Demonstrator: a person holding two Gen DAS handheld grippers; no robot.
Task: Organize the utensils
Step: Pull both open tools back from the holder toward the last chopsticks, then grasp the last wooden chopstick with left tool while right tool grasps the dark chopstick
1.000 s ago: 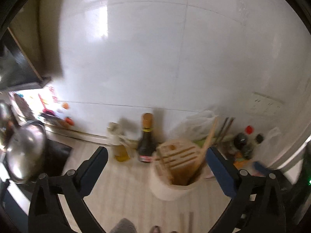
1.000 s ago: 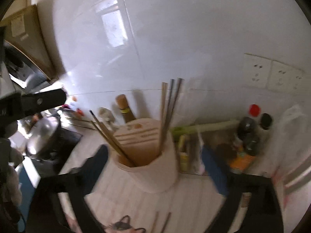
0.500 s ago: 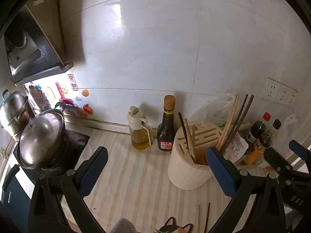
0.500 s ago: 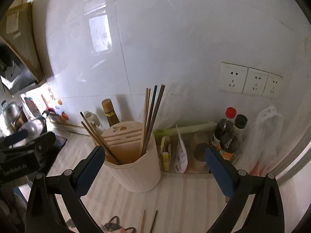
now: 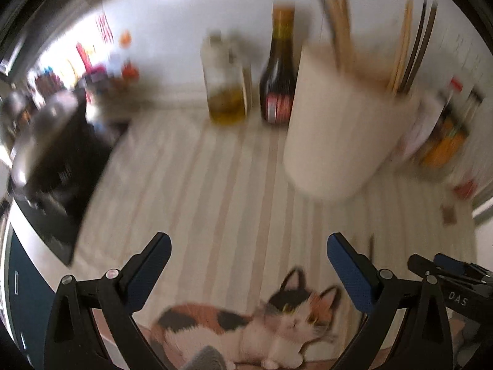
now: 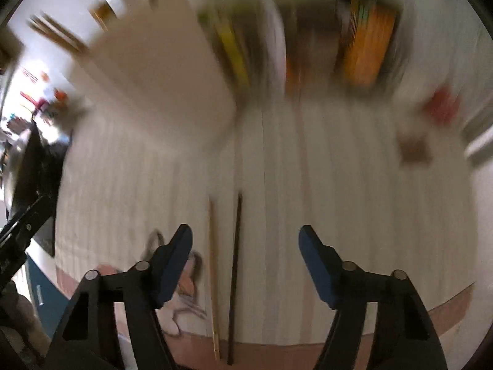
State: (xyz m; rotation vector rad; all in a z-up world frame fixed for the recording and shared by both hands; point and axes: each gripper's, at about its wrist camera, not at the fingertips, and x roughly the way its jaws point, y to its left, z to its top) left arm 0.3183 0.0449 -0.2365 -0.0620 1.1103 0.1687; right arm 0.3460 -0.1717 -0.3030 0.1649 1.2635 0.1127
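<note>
Two loose chopsticks lie side by side on the striped mat: a pale wooden chopstick [image 6: 213, 274] and a dark chopstick [image 6: 234, 274]. My right gripper [image 6: 245, 243] points down at them with its jaws closing; the sticks lie between the fingers, nearer the left one, and the pads do not touch them. The cream utensil holder [image 5: 336, 129] stands at the back with several chopsticks upright in it; it also shows blurred as the holder [image 6: 160, 80]. My left gripper [image 5: 246, 252] hangs open over the mat's cat picture [image 5: 262, 323], nothing between its fingers.
An oil jar [image 5: 226, 83] and a dark sauce bottle [image 5: 277, 71] stand by the wall left of the holder. Sauce bottles and packets [image 6: 366, 46] crowd the back right. A steel pot [image 5: 40, 135] sits on a black cooktop at the left. The right gripper's body [image 5: 446, 274] shows low right.
Both grippers have dropped and tipped downward, from facing the wall to facing the mat. The right gripper's fingers stand closer together than before. Both current views are motion-blurred.
</note>
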